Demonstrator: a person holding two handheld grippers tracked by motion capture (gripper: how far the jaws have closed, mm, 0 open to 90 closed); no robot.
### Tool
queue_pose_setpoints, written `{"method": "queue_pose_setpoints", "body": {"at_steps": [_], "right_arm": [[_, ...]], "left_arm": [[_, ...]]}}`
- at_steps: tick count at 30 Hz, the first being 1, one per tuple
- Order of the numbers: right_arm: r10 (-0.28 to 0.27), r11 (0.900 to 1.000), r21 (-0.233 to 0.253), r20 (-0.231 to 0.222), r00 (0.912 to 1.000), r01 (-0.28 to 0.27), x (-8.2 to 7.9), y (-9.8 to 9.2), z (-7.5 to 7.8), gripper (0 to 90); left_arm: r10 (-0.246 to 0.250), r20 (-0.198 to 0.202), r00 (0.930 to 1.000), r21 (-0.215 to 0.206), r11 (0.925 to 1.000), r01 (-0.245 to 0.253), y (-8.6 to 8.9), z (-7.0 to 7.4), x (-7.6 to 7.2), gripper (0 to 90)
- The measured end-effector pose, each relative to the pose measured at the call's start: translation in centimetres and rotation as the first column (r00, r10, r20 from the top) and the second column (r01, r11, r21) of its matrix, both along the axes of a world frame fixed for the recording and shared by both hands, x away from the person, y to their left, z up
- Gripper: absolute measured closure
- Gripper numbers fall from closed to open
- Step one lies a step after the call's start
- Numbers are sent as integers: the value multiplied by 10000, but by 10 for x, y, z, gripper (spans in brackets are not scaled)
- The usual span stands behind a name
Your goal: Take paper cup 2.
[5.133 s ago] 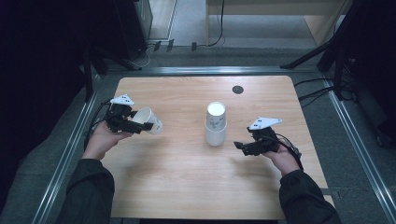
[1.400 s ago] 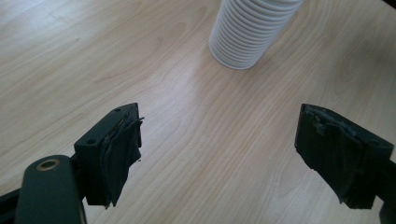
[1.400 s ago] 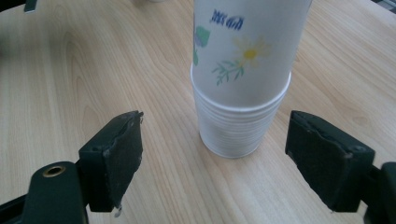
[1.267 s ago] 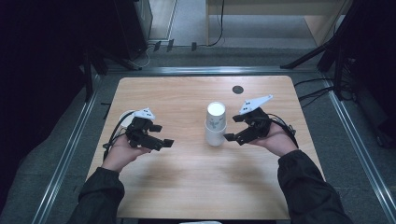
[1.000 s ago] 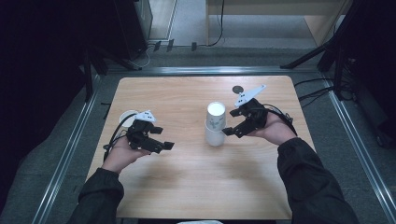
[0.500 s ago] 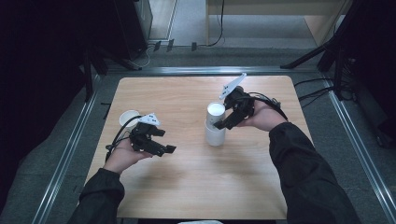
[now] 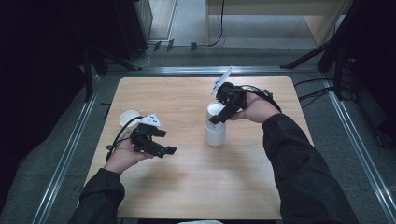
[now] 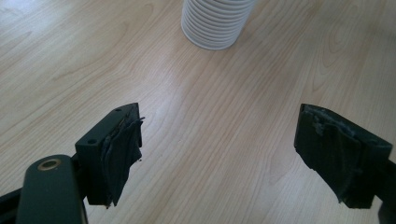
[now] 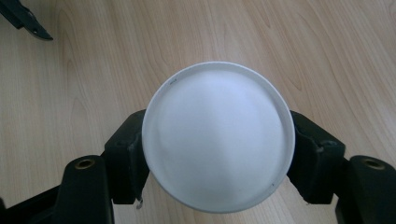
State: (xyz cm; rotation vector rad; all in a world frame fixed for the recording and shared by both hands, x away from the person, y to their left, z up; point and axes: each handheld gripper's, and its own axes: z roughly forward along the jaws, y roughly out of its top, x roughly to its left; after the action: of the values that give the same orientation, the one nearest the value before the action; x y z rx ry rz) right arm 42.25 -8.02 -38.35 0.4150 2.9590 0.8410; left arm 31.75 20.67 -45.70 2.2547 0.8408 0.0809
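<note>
White, thin-walled cup stack (image 7: 215,128): light, crushable. Flanked just under top rim by right gripper (image 9: 217,154) jaws; squeeze uncertain. Left gripper (image 8: 219,154) gaped wide, empty.

Cup stack (image 7: 215,127) mid-table, lone cup (image 7: 128,117) left, elsewhere passable

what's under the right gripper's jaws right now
A stack of white cups stands upside down on the wooden table; the right gripper straddles its top cup, one jaw on each side. That cup's round base covers the cups beneath.
</note>
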Motion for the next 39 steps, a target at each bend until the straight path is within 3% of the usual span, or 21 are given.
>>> {"method": "queue_pose_setpoints", "body": {"at_steps": [10,16,22,28,32,39], "right_arm": [[13,10000,-64,181,9998,-12,-3,2,14,327],[-280,9996,70,-139,9995,281,-2,-1,25,331],[-283,9995,161,-134,9995,285,-3,-4,39,333],[-268,9993,242,-78,9996,270,-6,-7,56,333],[-189,9994,289,318,9993,180,-9,-9,70,334],[-93,9992,397,304,9995,80,-20,-14,93,336]], "left_arm": [[-67,31,10000,-22,10000,68,1,-1,0,153],[-80,82,9999,-95,9999,81,2,0,0,153],[-47,65,10000,-164,9999,48,3,-1,1,153],[-40,50,10000,-177,9998,41,4,-1,1,153],[-52,73,10000,-248,9997,54,4,-1,1,154],[-110,110,9999,-331,9994,114,5,0,1,153]]}}
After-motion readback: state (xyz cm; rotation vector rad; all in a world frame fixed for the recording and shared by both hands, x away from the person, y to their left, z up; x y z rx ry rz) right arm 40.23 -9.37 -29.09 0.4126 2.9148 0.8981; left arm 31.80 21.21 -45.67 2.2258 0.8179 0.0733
